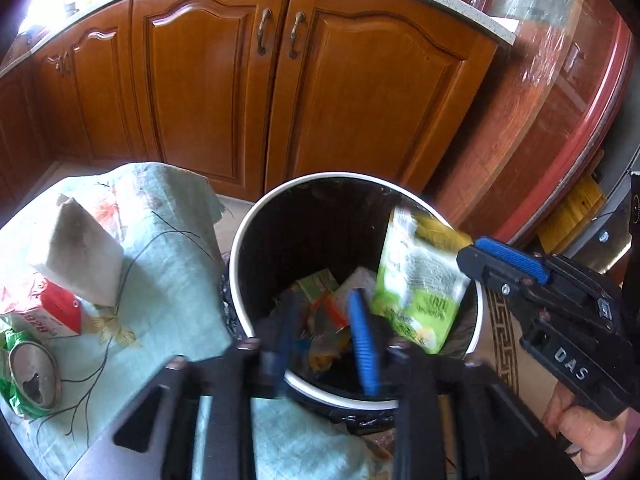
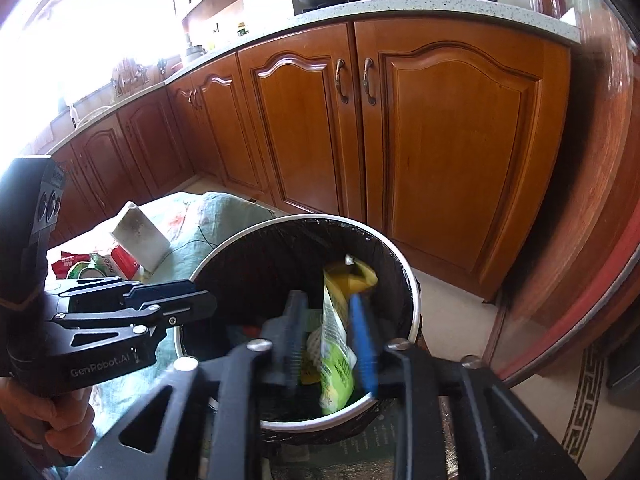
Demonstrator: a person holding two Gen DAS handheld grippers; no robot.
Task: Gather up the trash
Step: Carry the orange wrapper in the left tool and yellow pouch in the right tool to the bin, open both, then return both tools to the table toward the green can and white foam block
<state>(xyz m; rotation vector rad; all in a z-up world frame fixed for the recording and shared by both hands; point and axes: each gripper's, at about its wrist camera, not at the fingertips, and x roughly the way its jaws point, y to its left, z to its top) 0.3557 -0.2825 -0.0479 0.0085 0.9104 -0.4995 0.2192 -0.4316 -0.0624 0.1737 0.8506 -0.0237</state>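
Observation:
A round bin with a black liner and white rim stands on the floor, with trash inside. A green and yellow snack pouch hangs over the bin mouth; it also shows in the right wrist view, between my right gripper's fingers. My right gripper is open, and the pouch looks loose in the gap. My left gripper is open and empty over the bin's near rim. On the cloth to the left lie a white carton, a red and white box and an opened can.
A pale green flowered cloth covers a low surface left of the bin. Wooden cabinet doors stand behind. A wrapped round red table edge curves on the right. A patterned rug lies on the floor.

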